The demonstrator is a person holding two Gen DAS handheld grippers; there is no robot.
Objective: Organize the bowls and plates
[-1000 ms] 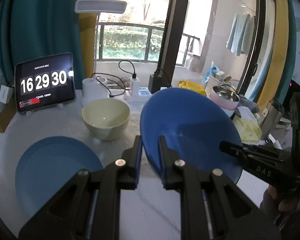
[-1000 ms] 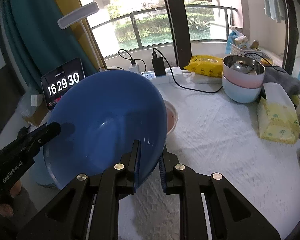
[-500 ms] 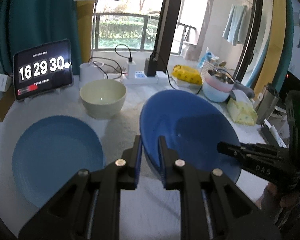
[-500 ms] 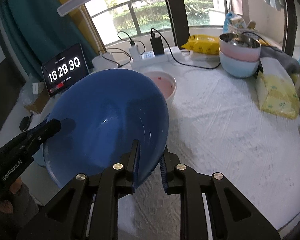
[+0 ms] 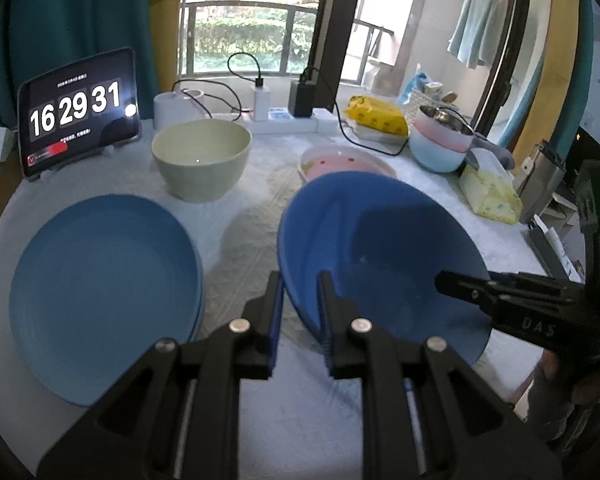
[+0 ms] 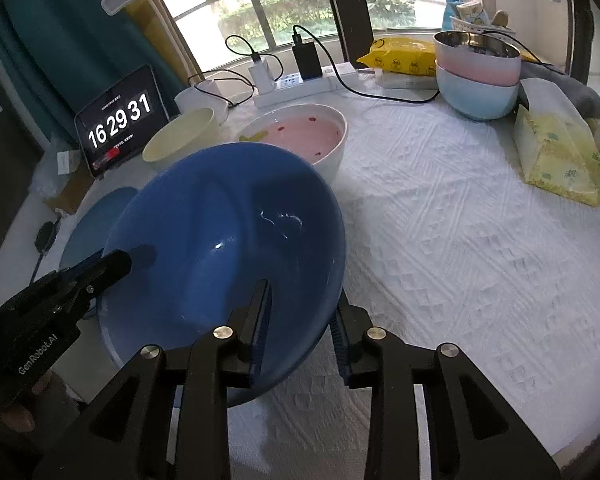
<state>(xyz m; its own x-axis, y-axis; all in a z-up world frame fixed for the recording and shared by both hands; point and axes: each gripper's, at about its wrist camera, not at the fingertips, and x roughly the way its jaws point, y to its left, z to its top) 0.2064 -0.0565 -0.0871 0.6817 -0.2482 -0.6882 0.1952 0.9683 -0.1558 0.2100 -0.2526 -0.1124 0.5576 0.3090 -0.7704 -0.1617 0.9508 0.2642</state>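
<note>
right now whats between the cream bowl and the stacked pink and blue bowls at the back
The pink-lined bowl sits between the cream bowl and the stacked bowls, clearest in the left wrist view.

Blue bowl lower (right fingers wider).

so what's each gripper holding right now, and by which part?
The left gripper pinches the blue bowl by its near rim. The right gripper straddles the opposite rim, but its jaws have just been opening and look clear of it.
</note>
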